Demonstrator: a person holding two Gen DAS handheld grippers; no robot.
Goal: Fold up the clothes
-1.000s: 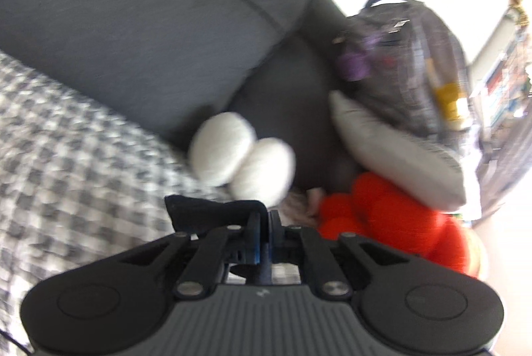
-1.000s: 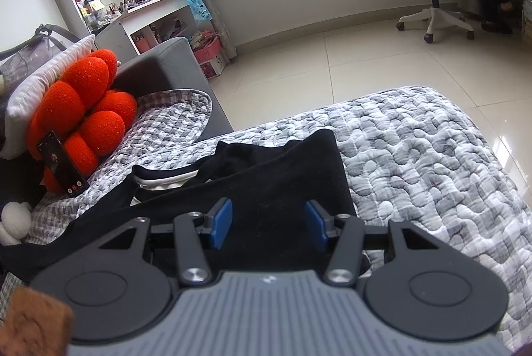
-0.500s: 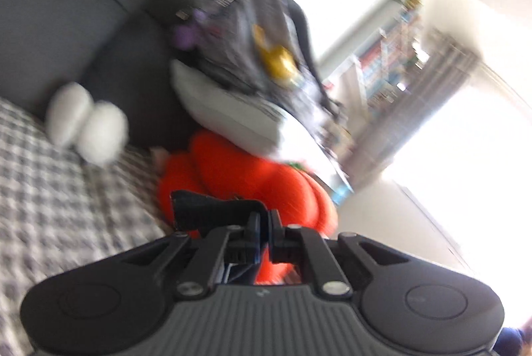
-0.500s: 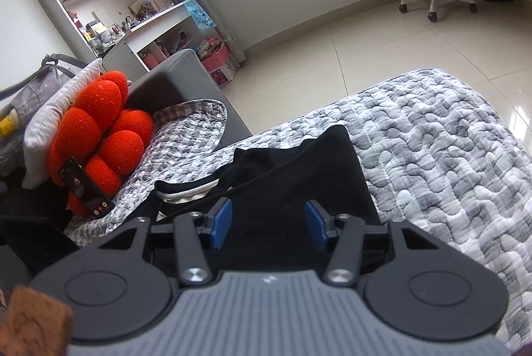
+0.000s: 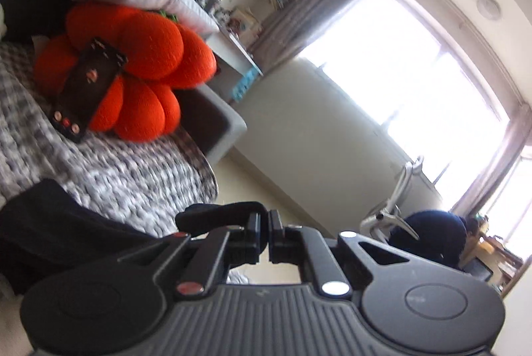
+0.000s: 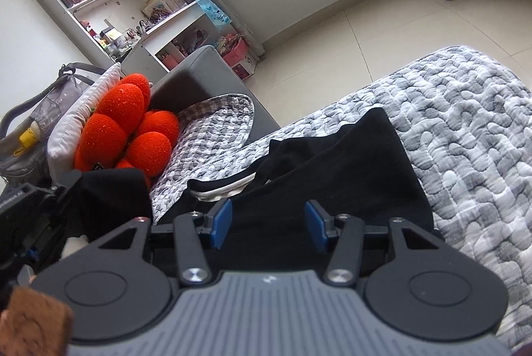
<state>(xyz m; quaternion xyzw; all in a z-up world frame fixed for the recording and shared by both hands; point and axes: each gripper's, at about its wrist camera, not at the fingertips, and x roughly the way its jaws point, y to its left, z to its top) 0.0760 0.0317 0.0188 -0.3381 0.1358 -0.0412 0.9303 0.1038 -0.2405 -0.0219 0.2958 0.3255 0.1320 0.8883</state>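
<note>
the left gripper [image 5: 264,236] is seen with its jaws pinched tight on a fold of the black garment [image 6: 335,176], lifted off the quilted bed cover [image 6: 465,136]. the right gripper [image 6: 268,224] is held with jaws half apart, nothing between them, above the garment spread on the cover. an orange flower cushion [image 5: 139,73] with a phone [image 5: 88,89] propped on it is seen beyond.
</note>
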